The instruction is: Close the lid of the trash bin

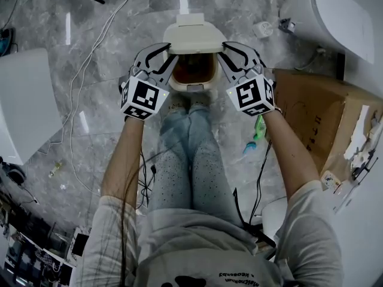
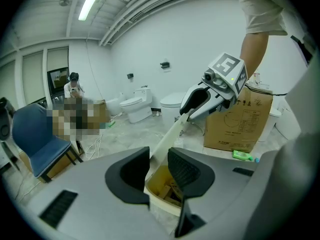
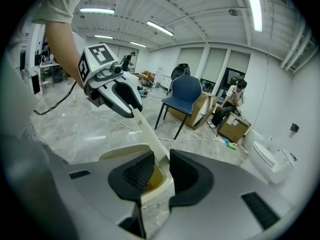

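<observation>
The cream trash bin [image 1: 192, 84] stands on the floor just past the person's feet, its brown inside showing. Its lid [image 1: 192, 36] is tilted up at the far side. My left gripper [image 1: 173, 56] is at the lid's left end and my right gripper [image 1: 222, 54] at its right end, both open. In the left gripper view the lid [image 2: 170, 136] runs as a pale strip from the gap between my jaws across to the right gripper [image 2: 186, 115]. The right gripper view mirrors this: the lid [image 3: 150, 134] leads up to the left gripper [image 3: 134, 110]. No pad visibly presses on it.
A brown cardboard box [image 1: 317, 115] stands close on the right with a green bottle [image 1: 259, 127] beside it. White toilets [image 1: 335, 17] sit at the far right. Cables [image 1: 90, 58] trail over the grey floor on the left. A blue chair [image 3: 182, 99] and a seated person are farther off.
</observation>
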Action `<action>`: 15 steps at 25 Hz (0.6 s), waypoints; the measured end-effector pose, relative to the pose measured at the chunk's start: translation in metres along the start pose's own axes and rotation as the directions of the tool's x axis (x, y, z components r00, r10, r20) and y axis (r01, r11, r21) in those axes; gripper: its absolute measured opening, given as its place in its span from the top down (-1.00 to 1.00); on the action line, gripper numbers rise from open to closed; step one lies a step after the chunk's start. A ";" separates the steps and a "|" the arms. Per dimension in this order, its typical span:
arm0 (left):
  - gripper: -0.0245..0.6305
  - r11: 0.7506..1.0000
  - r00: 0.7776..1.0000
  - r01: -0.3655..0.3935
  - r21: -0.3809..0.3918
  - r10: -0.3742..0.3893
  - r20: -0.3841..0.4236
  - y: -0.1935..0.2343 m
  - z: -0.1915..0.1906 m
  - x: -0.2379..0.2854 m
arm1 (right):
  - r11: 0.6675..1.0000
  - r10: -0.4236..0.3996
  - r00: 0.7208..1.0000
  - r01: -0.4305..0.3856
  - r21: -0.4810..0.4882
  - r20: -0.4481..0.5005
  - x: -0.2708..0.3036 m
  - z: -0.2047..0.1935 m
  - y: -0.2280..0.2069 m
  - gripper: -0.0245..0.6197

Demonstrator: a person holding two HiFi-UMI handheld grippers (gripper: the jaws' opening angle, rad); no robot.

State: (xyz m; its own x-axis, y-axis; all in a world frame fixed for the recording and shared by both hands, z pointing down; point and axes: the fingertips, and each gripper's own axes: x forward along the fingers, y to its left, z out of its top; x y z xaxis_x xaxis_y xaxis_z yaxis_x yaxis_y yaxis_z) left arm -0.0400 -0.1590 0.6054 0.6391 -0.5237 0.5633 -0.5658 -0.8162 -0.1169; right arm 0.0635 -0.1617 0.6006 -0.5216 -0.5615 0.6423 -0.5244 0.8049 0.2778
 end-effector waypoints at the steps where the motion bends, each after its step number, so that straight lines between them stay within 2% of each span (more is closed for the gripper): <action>1: 0.58 1.000 1.000 0.003 0.004 -0.003 -0.004 -0.002 -0.002 -0.001 | 1.000 0.002 1.000 -0.002 -0.004 -0.003 -0.001 -0.001 0.003 0.59; 15: 0.51 0.998 0.997 0.054 0.045 -0.051 -0.052 -0.028 -0.026 -0.007 | 0.997 0.035 0.998 -0.038 -0.066 -0.047 -0.005 -0.020 0.035 0.56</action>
State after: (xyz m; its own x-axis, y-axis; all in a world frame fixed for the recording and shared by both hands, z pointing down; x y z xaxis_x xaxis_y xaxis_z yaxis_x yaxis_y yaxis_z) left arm -0.0420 -0.1260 0.6265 0.6391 -0.4677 0.6106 -0.5065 -0.8534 -0.1235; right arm 0.0615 -0.1272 0.6219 -0.5077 -0.5235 0.6842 -0.4585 0.8366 0.2998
